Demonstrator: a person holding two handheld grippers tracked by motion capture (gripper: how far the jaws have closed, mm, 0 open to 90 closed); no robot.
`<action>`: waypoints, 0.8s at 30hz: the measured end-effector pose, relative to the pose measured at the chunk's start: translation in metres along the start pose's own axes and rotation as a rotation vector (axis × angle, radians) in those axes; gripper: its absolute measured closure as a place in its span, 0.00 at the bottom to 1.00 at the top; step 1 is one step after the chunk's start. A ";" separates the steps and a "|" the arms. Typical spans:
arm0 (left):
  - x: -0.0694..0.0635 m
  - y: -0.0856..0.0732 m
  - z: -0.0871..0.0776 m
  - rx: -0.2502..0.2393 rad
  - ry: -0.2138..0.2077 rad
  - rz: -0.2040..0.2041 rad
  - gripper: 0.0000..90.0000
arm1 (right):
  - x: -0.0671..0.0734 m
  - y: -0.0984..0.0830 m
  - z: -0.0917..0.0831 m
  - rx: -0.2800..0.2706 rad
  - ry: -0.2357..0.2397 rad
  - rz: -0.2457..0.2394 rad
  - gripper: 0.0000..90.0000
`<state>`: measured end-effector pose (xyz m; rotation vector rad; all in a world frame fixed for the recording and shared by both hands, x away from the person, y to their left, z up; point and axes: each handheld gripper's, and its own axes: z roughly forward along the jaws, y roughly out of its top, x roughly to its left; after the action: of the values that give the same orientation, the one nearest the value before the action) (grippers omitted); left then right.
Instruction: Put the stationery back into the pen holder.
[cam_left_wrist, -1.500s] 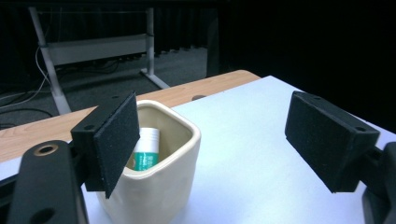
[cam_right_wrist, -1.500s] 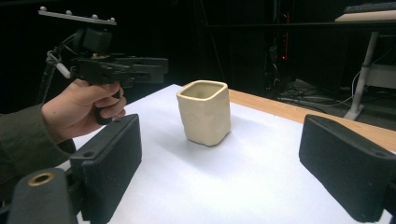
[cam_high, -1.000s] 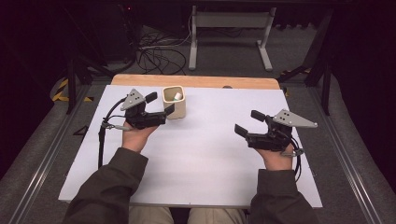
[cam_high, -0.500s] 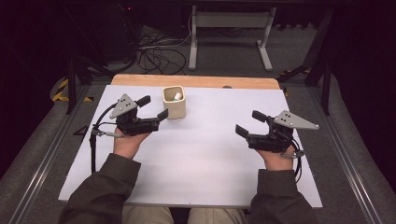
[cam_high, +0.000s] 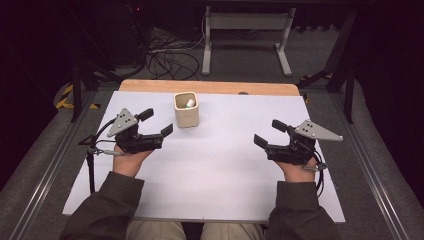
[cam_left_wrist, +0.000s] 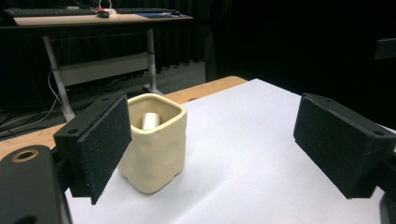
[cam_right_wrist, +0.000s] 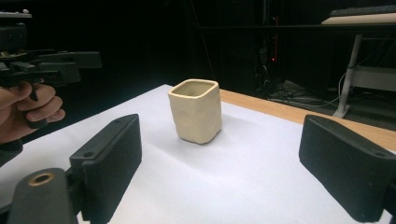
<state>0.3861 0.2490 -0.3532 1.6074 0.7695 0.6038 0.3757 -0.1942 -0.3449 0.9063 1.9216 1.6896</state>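
You are holding both grippers — left gripper (cam_high: 156, 123), right gripper (cam_high: 267, 133) — spread wide, empty, flanking the cup (cam_high: 186, 109), seemingly poised to grasp.

Cup (cam_high: 186, 109) stands on sheet (cam_high: 215, 165), far-centre, a bit left of middle. Small roll (cam_high: 190, 103) sits in cup, toward its right side. Sheet covers most of table (cam_high: 210, 87); bare table strip shows along far edge, behind cup. L gripper (cam_high: 156, 123) is near-left of cup, just beside it, not touching, jaws apart, pointing right. R gripper (cam_high: 266, 133) is well right of cup, nearer than it, jaws apart, pointing left. L hand (cam_high: 129, 159) and R hand (cam_high: 298, 170) come in from near edge. Stand (cam_high: 245, 22) and cables (cam_high: 167, 57) on floor beyond table, cables left of stand.
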 end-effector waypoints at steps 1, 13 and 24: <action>0.000 0.000 -0.002 -0.001 0.001 0.003 0.13 | 0.000 0.000 0.000 -0.002 -0.001 -0.002 0.15; 0.002 -0.006 -0.023 -0.006 0.011 0.004 0.13 | -0.002 -0.003 -0.003 -0.021 -0.023 -0.003 0.15; 0.002 -0.007 -0.040 -0.023 0.016 -0.010 0.13 | -0.003 -0.005 -0.007 -0.036 -0.039 -0.002 0.15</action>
<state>0.3562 0.2773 -0.3532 1.5779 0.7798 0.6171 0.3722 -0.2009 -0.3489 0.9164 1.8605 1.6875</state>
